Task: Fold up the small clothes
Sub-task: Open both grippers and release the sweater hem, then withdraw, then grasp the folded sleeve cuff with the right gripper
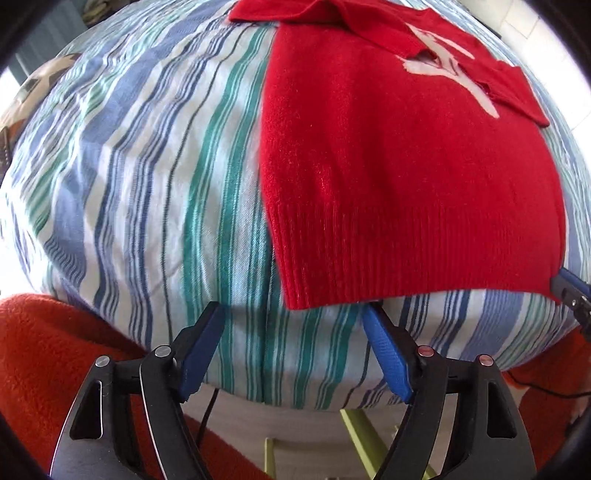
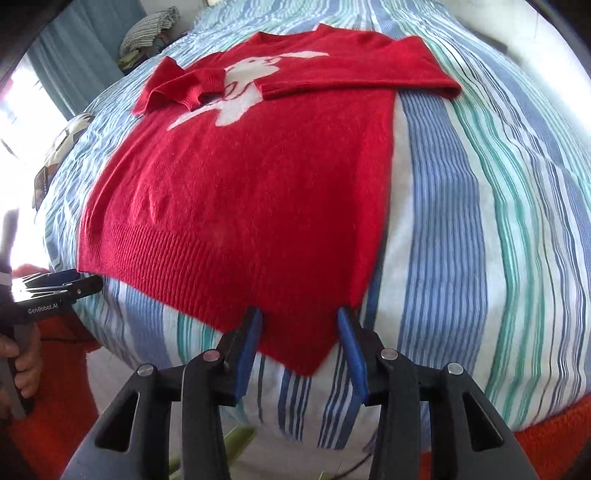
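A small red knit sweater (image 1: 399, 173) with a white figure on its chest lies flat on a striped bed cover (image 1: 147, 184). Both sleeves are folded across the chest. It also shows in the right wrist view (image 2: 251, 192). My left gripper (image 1: 291, 314) is open at the hem's near left corner, its right finger just under the hem edge. My right gripper (image 2: 299, 317) is open, its jaws either side of the hem's near right corner. The right gripper's tip shows at the left wrist view's edge (image 1: 569, 288), and the left gripper shows in the right wrist view (image 2: 62, 288).
The bed cover (image 2: 480, 221) is blue, green and white striped. An orange-red fleece (image 1: 48, 354) sits below the bed's near edge. A pillow and folded cloth (image 2: 147, 29) lie at the far end. A green frame (image 1: 354, 435) shows under the bed.
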`<state>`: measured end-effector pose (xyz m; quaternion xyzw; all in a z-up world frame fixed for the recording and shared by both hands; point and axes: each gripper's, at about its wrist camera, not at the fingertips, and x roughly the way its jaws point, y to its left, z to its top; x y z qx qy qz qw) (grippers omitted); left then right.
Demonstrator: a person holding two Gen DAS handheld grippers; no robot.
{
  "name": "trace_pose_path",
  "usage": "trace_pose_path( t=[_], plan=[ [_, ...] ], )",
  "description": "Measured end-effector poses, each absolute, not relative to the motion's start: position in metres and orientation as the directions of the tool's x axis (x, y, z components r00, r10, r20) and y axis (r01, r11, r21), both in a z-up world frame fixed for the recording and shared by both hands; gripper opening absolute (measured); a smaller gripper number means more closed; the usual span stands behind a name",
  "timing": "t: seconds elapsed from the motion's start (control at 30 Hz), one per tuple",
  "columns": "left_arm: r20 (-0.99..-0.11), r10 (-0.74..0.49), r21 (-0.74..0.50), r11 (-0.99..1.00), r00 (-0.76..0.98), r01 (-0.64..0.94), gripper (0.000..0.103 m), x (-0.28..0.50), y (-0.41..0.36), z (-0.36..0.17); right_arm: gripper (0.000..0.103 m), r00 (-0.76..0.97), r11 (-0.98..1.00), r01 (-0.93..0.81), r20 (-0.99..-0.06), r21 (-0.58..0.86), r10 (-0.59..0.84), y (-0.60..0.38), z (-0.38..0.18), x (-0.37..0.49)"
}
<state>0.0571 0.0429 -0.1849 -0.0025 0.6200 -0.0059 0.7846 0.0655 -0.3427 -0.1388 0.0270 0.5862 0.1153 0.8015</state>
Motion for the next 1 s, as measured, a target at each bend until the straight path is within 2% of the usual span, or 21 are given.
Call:
trace_pose_path(
  t=[0.07, 0.17, 0.23, 0.3, 0.53, 1.0],
  plan=[
    [-0.962, -0.016, -0.014, 1.000, 0.272, 0.011, 0.079, 0.044, 0.046, -0.169, 0.043, 0.291, 0.973, -0.124, -0.931, 0.194, 0.223, -0.351, -0.131, 0.057],
    [-0.915, -0.034, -0.043, 0.999, 0.403, -0.013, 0.081, 0.020, 0.058, -0.139, 0.046, 0.388, 0.980, -0.068, -0.900, 0.189, 0.200, -0.371, -0.110, 0.038],
    [-0.875, -0.021, -0.054, 0.997, 0.484, -0.055, 0.085, 0.012, 0.070, -0.123, 0.064, 0.475, 0.983, -0.012, -0.865, 0.182, 0.165, -0.387, -0.092, 0.029],
    [-0.841, 0.005, -0.060, 0.993, 0.542, -0.102, 0.085, 0.010, 0.080, -0.111, 0.070, 0.547, 0.982, 0.042, -0.827, 0.184, 0.131, -0.399, -0.079, 0.026],
    [-0.811, 0.056, -0.086, 0.973, 0.582, -0.214, 0.085, 0.016, 0.102, -0.105, 0.071, 0.574, 0.979, 0.068, -0.810, 0.192, 0.120, -0.405, -0.073, 0.023],
    [-0.801, 0.066, -0.073, 0.976, 0.595, -0.207, 0.085, 0.017, 0.097, -0.112, 0.071, 0.576, 0.982, 0.038, -0.807, 0.186, 0.131, -0.395, -0.072, 0.026]
  ],
)
